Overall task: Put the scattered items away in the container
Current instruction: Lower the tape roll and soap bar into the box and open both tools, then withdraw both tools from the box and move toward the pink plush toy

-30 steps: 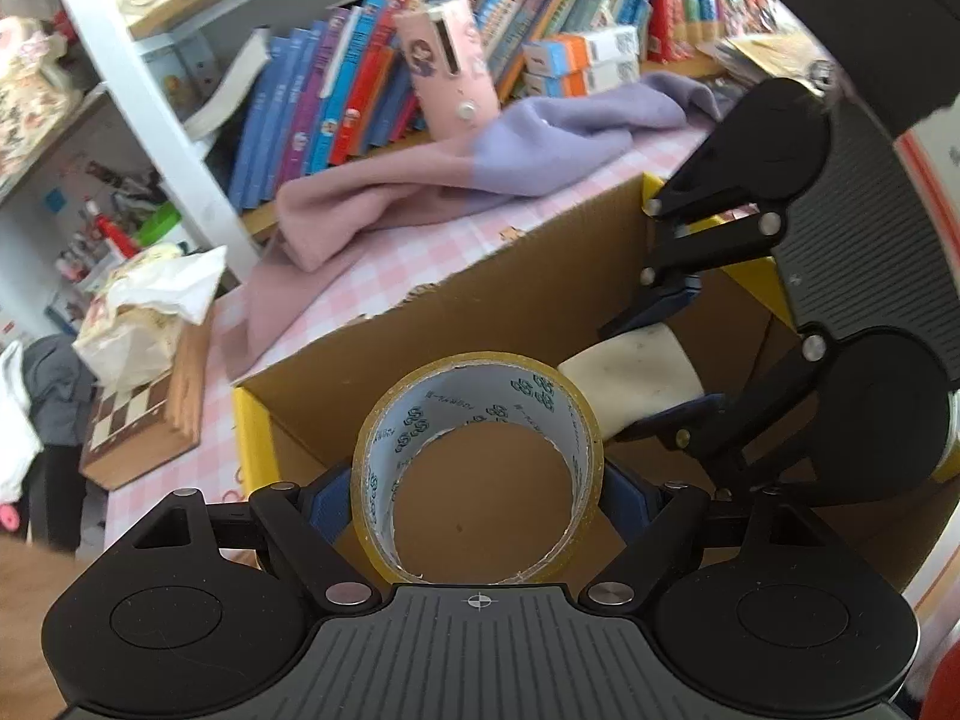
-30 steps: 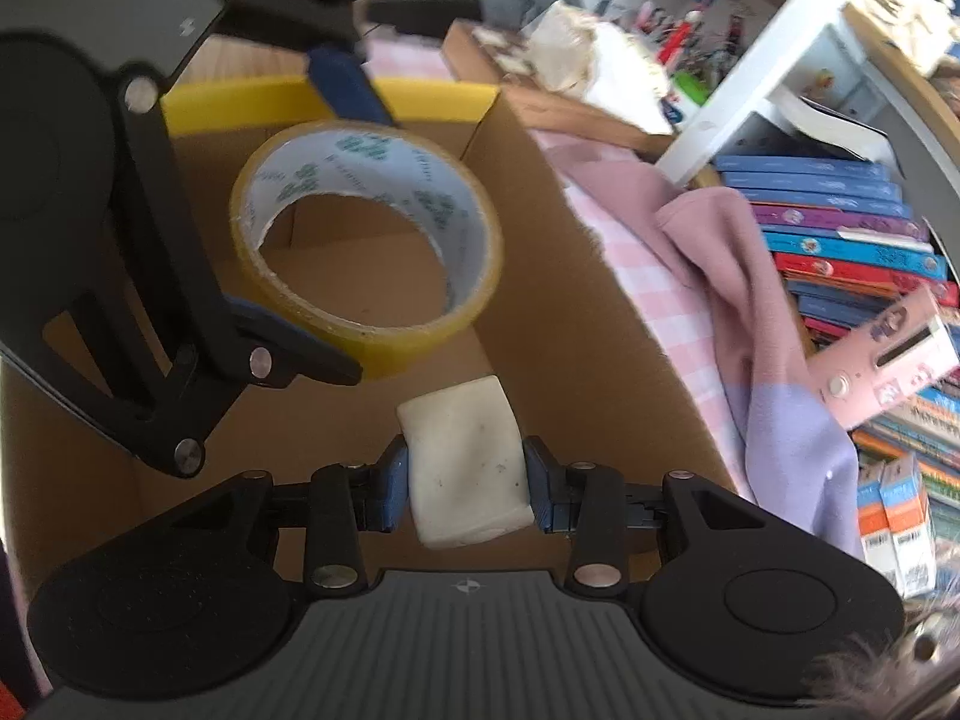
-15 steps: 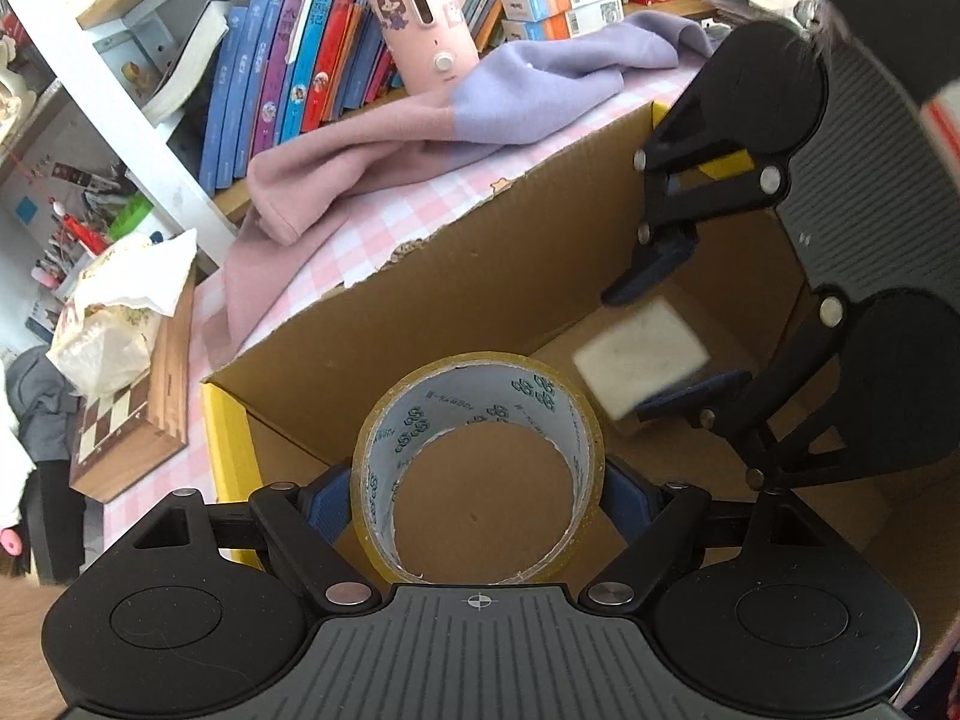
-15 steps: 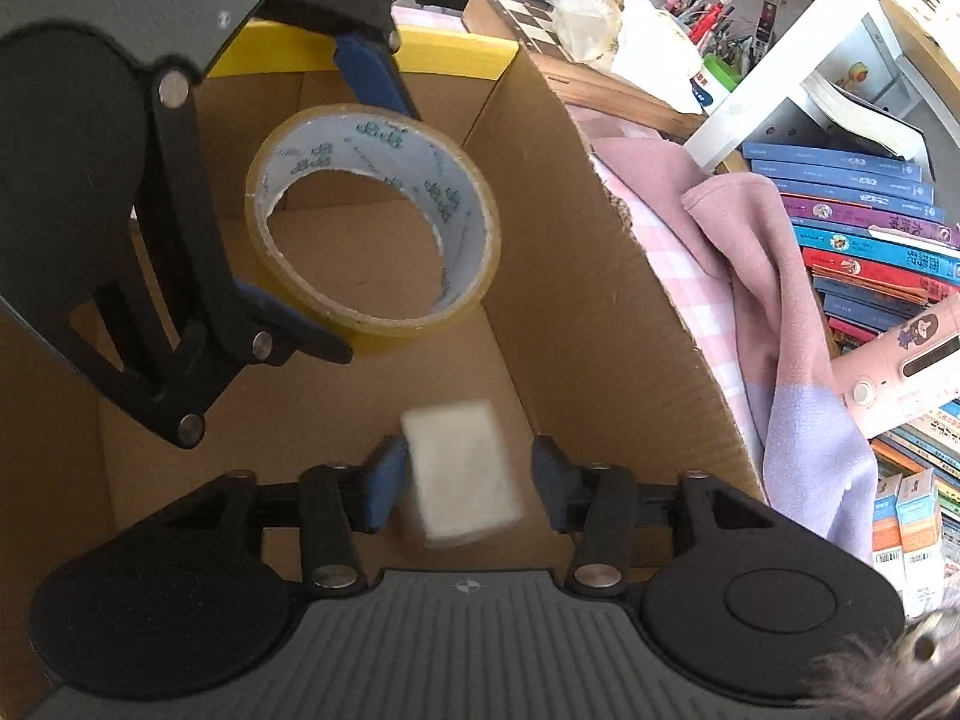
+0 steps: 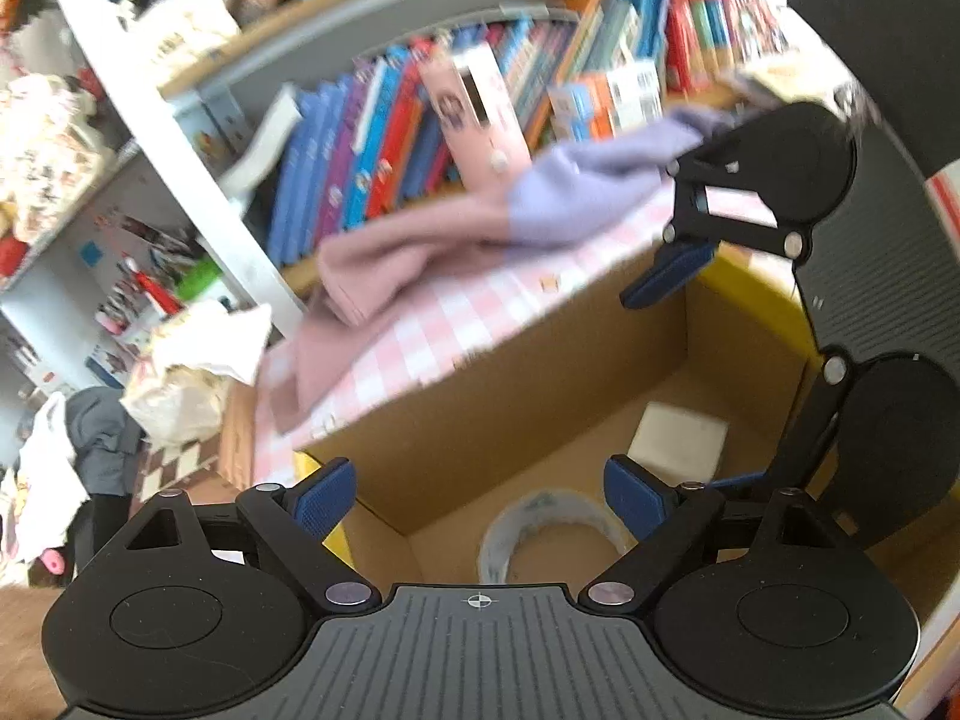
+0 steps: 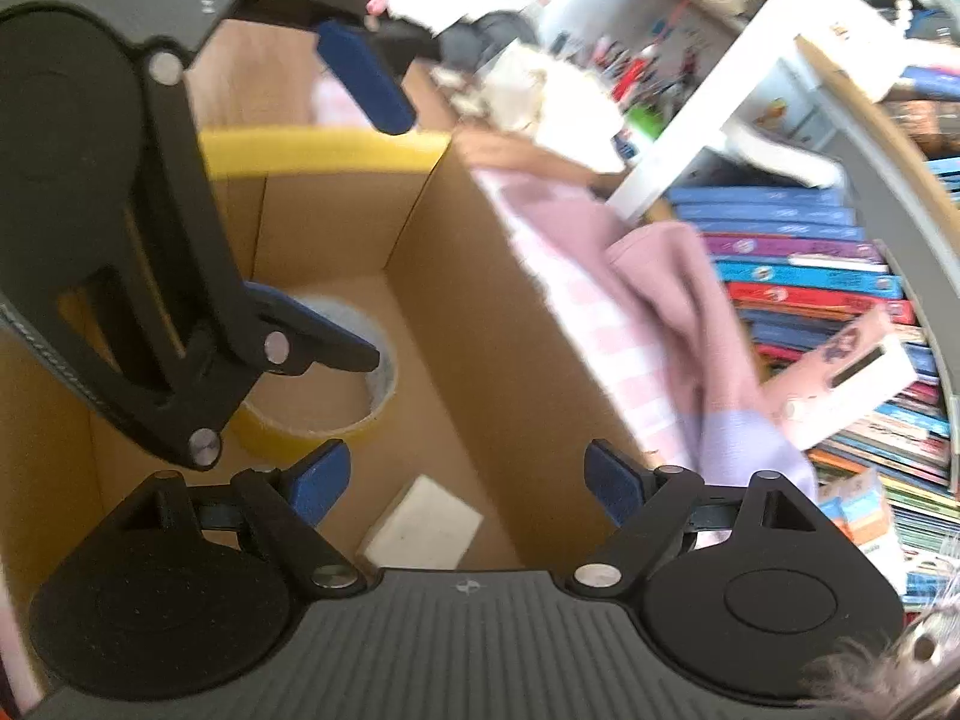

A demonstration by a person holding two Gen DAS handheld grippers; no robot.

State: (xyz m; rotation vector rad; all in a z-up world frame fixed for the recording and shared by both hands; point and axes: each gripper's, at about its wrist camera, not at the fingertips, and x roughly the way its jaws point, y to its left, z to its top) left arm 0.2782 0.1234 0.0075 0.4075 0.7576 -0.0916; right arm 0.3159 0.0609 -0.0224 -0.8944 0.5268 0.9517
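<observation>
The left gripper [image 5: 477,495] and the right gripper [image 6: 465,480] are both spread wide and hold nothing, above the cardboard box [image 5: 516,372]. On the box floor lie the tape roll [image 5: 549,531] and the white block [image 5: 678,441], near each other. The pink checked cloth [image 5: 432,324] covers the table behind. At upper right in the right view stands a bookshelf [image 6: 804,276].
</observation>
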